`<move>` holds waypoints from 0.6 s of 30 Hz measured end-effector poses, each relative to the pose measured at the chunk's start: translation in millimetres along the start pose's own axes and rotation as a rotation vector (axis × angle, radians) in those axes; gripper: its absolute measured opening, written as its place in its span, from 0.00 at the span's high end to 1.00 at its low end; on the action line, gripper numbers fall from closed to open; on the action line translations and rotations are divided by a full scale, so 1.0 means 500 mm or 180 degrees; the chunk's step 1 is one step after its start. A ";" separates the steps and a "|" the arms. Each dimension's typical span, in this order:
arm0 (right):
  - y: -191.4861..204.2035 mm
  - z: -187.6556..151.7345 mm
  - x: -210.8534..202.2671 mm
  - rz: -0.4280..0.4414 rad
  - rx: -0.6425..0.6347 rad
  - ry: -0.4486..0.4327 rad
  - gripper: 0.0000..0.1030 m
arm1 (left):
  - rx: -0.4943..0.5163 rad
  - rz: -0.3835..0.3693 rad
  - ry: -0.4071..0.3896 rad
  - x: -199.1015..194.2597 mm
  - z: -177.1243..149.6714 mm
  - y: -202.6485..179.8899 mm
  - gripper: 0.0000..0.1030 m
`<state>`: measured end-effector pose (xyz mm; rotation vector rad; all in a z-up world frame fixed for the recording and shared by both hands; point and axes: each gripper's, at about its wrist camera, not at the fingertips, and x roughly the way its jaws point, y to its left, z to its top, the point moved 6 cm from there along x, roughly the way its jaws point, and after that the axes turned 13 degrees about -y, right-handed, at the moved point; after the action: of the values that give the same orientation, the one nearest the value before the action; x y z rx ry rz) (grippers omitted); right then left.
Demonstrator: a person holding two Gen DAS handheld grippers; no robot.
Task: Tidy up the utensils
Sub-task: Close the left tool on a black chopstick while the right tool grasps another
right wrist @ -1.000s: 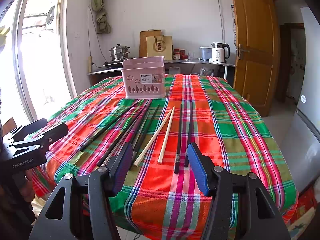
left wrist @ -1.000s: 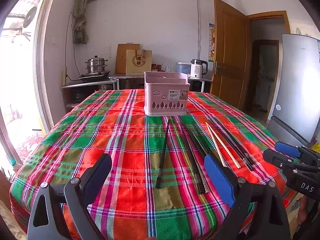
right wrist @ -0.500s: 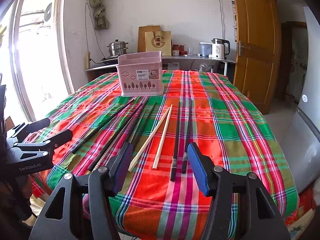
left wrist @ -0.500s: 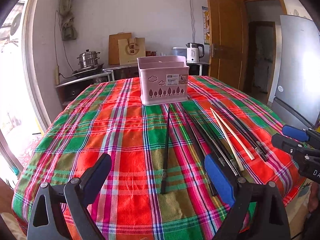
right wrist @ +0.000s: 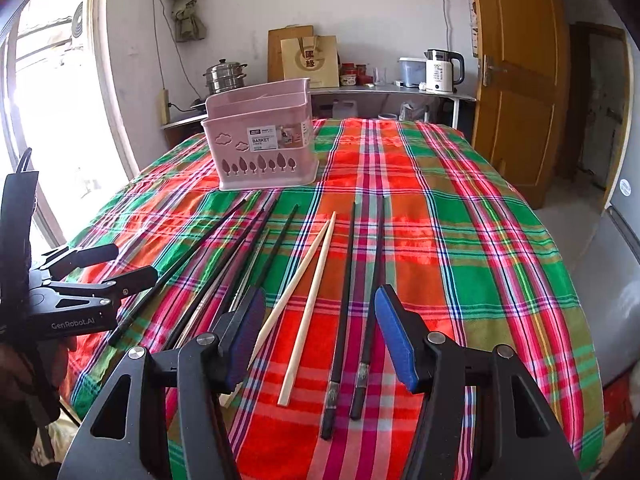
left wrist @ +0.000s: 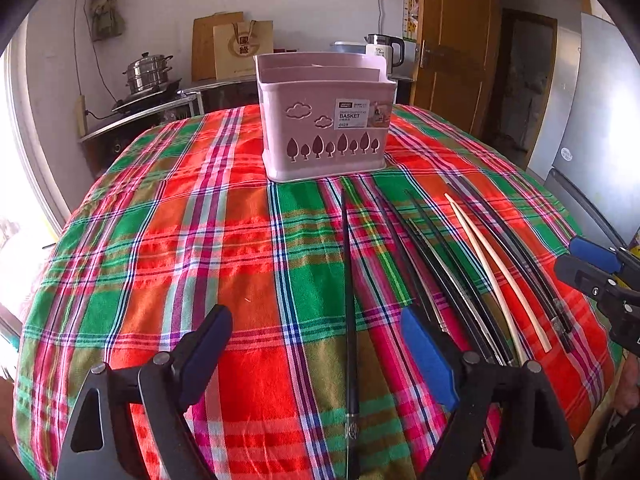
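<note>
Now lined up on the lone black chopstick [left wrist: 347, 280], lying apart from the rest on the plaid bench [left wrist: 160, 240], long axis running straight from the pink basket [left wrist: 326, 120] back toward the left gripper [left wrist: 316, 360]. Handle end already between the spread fingers [left wrist: 430, 360], just been narrowing slightly, pinching nothing. Right gripper [right wrist: 320, 336] likewise spread and empty, straddling the pale wooden pair [right wrist: 308, 292] and a dark pair [right wrist: 356, 300]. Left hand clearly nearer the lone stick. Basket upright at the far end of the row; no utensils visible over its rim.
</note>
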<state>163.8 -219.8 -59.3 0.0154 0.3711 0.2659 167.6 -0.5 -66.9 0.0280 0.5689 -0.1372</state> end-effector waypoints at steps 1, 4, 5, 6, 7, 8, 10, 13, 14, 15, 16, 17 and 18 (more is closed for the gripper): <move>-0.002 0.004 0.010 -0.0001 0.0005 0.0020 0.46 | 0.0025 -0.0014 0.0035 0.011 0.002 -0.001 0.19; -0.013 0.015 0.043 -0.0025 0.0001 0.0110 0.57 | 0.0041 -0.0039 0.0178 0.051 0.010 0.001 0.28; -0.016 0.018 0.054 -0.0042 -0.0013 0.0142 0.62 | 0.0039 -0.0042 0.0221 0.063 0.011 0.001 0.31; -0.019 0.020 0.066 -0.0053 -0.0027 0.0176 0.64 | 0.0038 -0.0046 0.0260 0.073 0.013 0.002 0.33; -0.024 0.023 0.078 -0.0060 -0.0036 0.0212 0.67 | 0.0039 -0.0056 0.0288 0.082 0.014 0.001 0.34; -0.028 0.024 0.089 -0.0067 -0.0042 0.0249 0.70 | 0.0039 -0.0066 0.0314 0.091 0.016 0.001 0.36; -0.036 0.027 0.112 -0.0075 -0.0038 0.0334 0.74 | 0.0016 -0.0097 0.0368 0.107 0.020 0.001 0.37; -0.045 0.028 0.142 -0.0080 -0.0052 0.0440 0.78 | -0.0014 -0.0162 0.0418 0.127 0.029 0.000 0.42; -0.048 0.028 0.151 -0.0084 -0.0061 0.0481 0.79 | -0.0013 -0.0178 0.0427 0.134 0.032 -0.002 0.43; -0.049 0.028 0.160 -0.0074 -0.0066 0.0515 0.80 | -0.0009 -0.0192 0.0440 0.139 0.035 -0.003 0.45; -0.049 0.029 0.169 -0.0060 -0.0072 0.0539 0.81 | -0.0004 -0.0203 0.0456 0.145 0.037 -0.004 0.46; -0.050 0.029 0.178 -0.0054 -0.0079 0.0571 0.81 | 0.0006 -0.0213 0.0468 0.150 0.040 -0.006 0.48; -0.052 0.026 0.188 -0.0066 -0.0080 0.0623 0.81 | 0.0019 -0.0223 0.0475 0.155 0.043 -0.007 0.49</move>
<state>259.7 -220.0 -82.2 -0.0393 0.5620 0.2523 243.3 -14.6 -90.2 0.0241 0.7189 -0.2063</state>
